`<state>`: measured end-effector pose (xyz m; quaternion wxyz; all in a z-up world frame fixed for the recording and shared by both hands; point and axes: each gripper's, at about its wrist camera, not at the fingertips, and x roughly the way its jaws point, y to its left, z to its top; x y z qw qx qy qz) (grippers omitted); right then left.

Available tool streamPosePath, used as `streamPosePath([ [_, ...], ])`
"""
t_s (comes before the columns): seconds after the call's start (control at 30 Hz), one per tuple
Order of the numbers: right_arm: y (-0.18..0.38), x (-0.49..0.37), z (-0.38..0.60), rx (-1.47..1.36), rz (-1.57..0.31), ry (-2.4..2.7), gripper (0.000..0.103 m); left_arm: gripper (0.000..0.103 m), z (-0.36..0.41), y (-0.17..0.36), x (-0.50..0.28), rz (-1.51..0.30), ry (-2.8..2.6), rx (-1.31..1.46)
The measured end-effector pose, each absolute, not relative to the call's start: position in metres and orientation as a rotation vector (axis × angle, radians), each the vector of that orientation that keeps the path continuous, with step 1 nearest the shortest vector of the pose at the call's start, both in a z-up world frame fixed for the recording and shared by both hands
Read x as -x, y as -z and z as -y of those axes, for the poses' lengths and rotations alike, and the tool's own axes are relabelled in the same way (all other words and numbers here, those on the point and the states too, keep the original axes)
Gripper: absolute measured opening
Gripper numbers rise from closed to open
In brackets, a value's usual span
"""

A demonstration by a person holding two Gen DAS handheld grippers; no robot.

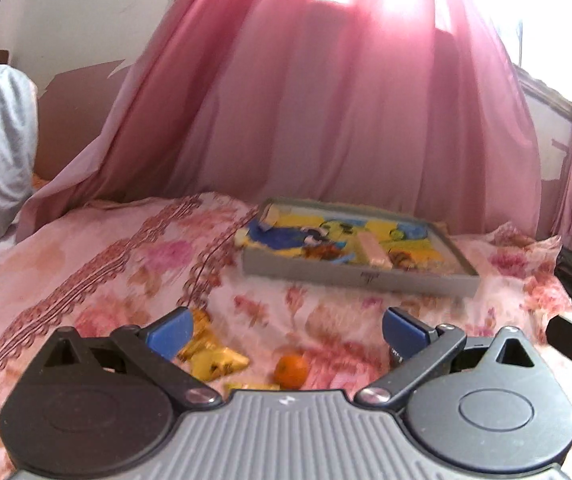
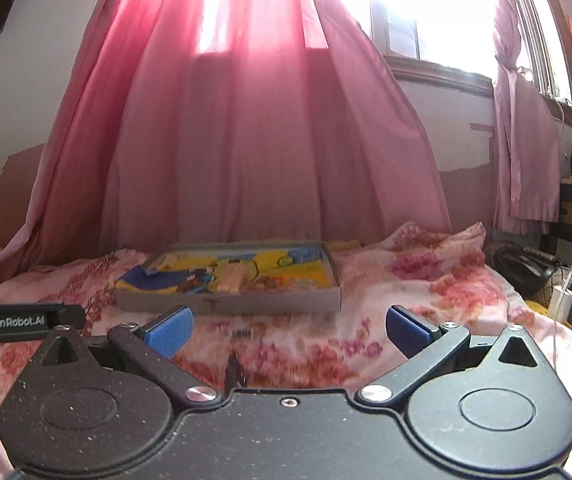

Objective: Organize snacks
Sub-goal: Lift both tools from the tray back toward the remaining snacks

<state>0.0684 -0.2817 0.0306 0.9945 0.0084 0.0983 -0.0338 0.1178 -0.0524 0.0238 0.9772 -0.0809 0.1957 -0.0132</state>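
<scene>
Both your grippers hang spread and empty over the floral bedspread (image 1: 98, 264), facing the snack tray.

From the left wrist, your left gripper (image 1: 286, 330) has its blue pads wide apart; yellow snack packets (image 1: 214, 356) and an orange (image 1: 291, 371) lie on the bedspread just below it, and the grey tray (image 1: 359, 276), with a pinkish bar (image 1: 373, 252) inside, sits farther off before the pink curtain (image 1: 325, 100). From the right wrist, your right gripper (image 2: 287, 330) is likewise spread, gripping nothing; the tray (image 2: 230, 304) lies straight ahead.
</scene>
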Motion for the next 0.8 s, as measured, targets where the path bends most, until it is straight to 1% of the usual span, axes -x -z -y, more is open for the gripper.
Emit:
streamPosePath([
  [0.5, -0.011, -0.034, 0.273, -0.027, -0.300, 0.042, 0.102, 0.102, 0.033, -0.010, -0.081, -0.425, 0.002, 0.124],
  [0.8, 0.002, -0.019, 0.272, -0.060, -0.379, 0.030, 0.102, 0.102, 0.017, 0.011, -0.066, -0.522, 0.037, 0.171],
])
